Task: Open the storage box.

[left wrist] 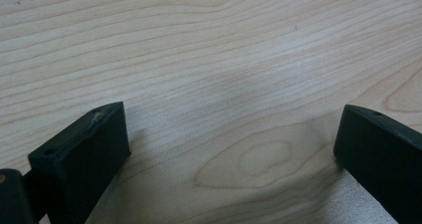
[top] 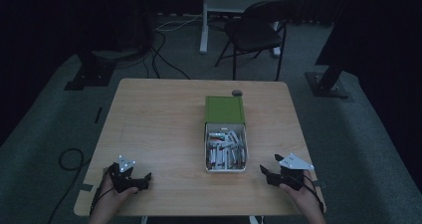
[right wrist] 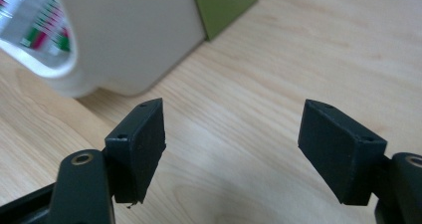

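white bin just beside right claw

A white open box full of small packets lies right of the frame's centre, its green lid touching its far end, flat on the table.

No words, numbers or brand names can be read anywhere. The packets lying in the white box carry print, but in the high view it is far too small to make out. In the right gripper view the nearest packet shows red and green markings on white (blurred shapes, not letters one could spell out). The green lid is plain, and the wooden table bears no label or sign.
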The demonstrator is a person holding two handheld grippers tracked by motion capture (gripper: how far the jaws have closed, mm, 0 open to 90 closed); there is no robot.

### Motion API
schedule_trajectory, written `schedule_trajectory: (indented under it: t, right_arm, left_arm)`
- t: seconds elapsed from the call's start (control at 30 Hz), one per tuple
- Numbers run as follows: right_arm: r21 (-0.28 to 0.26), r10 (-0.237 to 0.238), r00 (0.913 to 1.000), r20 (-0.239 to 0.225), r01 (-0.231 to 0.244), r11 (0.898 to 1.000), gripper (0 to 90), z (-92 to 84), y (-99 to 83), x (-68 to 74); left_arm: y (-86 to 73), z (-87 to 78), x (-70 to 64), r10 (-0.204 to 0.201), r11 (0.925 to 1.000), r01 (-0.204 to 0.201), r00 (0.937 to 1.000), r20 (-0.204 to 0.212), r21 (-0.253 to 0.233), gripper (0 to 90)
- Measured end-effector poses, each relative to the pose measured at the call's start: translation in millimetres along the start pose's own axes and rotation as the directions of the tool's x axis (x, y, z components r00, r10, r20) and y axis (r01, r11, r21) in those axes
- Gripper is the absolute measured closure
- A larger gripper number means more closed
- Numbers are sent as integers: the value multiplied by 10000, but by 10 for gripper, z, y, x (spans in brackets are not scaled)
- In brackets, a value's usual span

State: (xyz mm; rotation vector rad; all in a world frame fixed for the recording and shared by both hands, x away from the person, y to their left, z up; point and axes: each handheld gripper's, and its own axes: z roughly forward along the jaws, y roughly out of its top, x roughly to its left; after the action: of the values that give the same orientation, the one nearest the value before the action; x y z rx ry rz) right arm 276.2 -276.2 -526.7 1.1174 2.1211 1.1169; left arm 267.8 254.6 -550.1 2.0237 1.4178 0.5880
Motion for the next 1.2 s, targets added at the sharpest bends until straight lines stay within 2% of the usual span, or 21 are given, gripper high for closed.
schedule_trajectory:
  t: [0.07, 0.23, 0.3, 0.33, 0.4, 0.43, 0.53, 0.67, 0.83, 0.93, 0.97, 1.07, 1.13, 1.2]
  right_arm:
    - [194, 48, 9999, 152, -50, 9998, 223, 26, -64, -39]
    - [402, 122, 9997, 208, -131, 9991, 228, 49, -110, -94]
    - [533, -66, 9998, 208, 55, 9986, 220, 58, -135, -110]
    - [893, -436, 9989, 160, 420, 9951, 200, 71, -161, -121]
    - [1001, -457, 9989, 100, 445, 9940, 202, 79, -171, -126]
    - [1133, -378, 9992, -87, 386, 9928, 217, 87, -190, -139]
    - [1162, -296, 9994, -175, 315, 9927, 222, 95, -203, -159]
    - [993, -97, 9999, -71, 104, 9950, 236, 101, -231, -205]
    - [1387, -173, 9998, 41, 166, 9902, 234, 123, -231, -221]
    - [1486, -84, 9999, -110, 100, 9888, 234, 135, -226, -230]
    - [1543, 63, 9995, -317, -14, 9880, 233, 142, -223, -238]
    - [1630, 214, 9985, -501, -130, 9865, 216, 152, -220, -241]
    - [1767, 233, 9975, -670, -112, 9842, 171, 163, -216, -237]
    - [1790, 281, 9978, -602, -169, 9837, 145, 169, -215, -236]
  left_arm:
    - [0, 0, 0, -1, 10000, 1, 10000, 1, 0, 16]
    - [0, 0, 0, -2, 10000, 2, 10000, 0, 0, 15]
    - [0, 0, 0, 0, 10000, 0, 10000, 1, 1, 15]
    - [0, 0, 0, -2, 10000, 2, 10000, 0, -1, 15]
    - [0, 0, 0, -1, 10000, 1, 10000, 1, 1, 16]
    - [0, 0, 0, 0, 10000, 0, 10000, 1, 2, 16]
    - [0, 0, 0, -1, 10000, 1, 10000, 1, 3, 16]
    - [1, -1, 0, 3, 10000, -3, 10000, 0, 12, 16]
    - [3, -2, 1, 6, 10000, -6, 10000, -1, 26, 15]
    - [6, -3, 1, 3, 10000, -3, 10000, 1, 44, 16]
    - [5, -3, 1, 0, 10000, 0, 10000, 5, 45, 16]
    - [6, -2, 1, -1, 10000, 1, 10000, 4, 44, 16]
    - [5, -3, 1, 2, 10000, -2, 10000, 5, 49, 16]
    - [5, -4, 1, 5, 10000, -5, 10000, 9, 55, 16]
